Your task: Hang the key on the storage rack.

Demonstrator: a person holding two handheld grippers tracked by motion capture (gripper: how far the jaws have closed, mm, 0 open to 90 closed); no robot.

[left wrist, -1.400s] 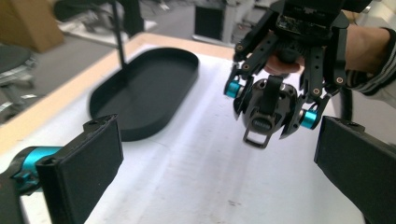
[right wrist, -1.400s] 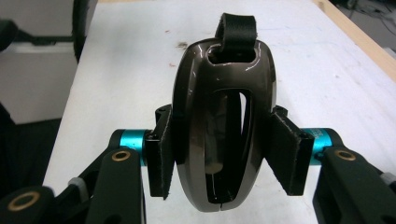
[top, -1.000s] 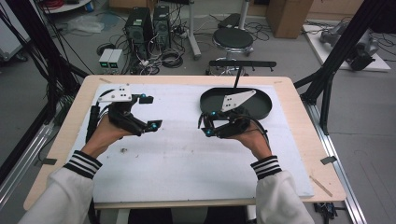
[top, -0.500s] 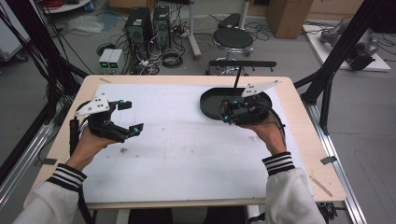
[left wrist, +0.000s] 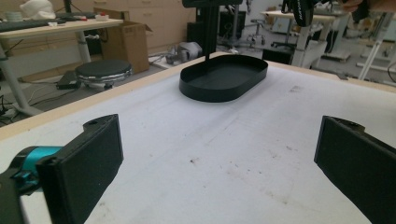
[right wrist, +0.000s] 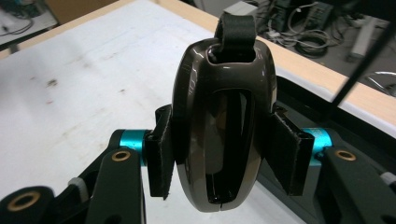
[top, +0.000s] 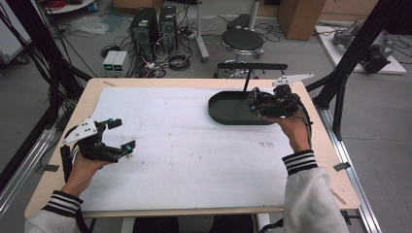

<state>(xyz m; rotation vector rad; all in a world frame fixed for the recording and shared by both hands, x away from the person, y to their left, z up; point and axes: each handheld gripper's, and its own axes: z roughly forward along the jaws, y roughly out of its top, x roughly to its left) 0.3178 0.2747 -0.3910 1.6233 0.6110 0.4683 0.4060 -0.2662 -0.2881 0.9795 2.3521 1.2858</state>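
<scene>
A glossy dark brown oval object (right wrist: 219,126) with a black strap loop at its top sits clamped between the pads of my right gripper (right wrist: 222,154). In the high view the right gripper (top: 256,101) hovers over the right end of a black oval tray (top: 228,118) at the table's far right. The tray (left wrist: 210,91) looks empty in the left gripper view. My left gripper (top: 124,134) is low over the white mat near the table's left edge, far from the tray. It (left wrist: 219,158) stands open with nothing between its pads.
A white mat (top: 184,141) covers most of the wooden table. A thin black post with a crossbar (top: 251,66) rises behind the tray. Beyond the far edge are a stool (top: 241,40), computer towers (top: 154,24) and cables. Black frame legs (top: 347,68) flank the table's right side.
The left hand has swung left and down toward the table's left edge. The right hand has carried the brown object right and up, to the tray's right end.
</scene>
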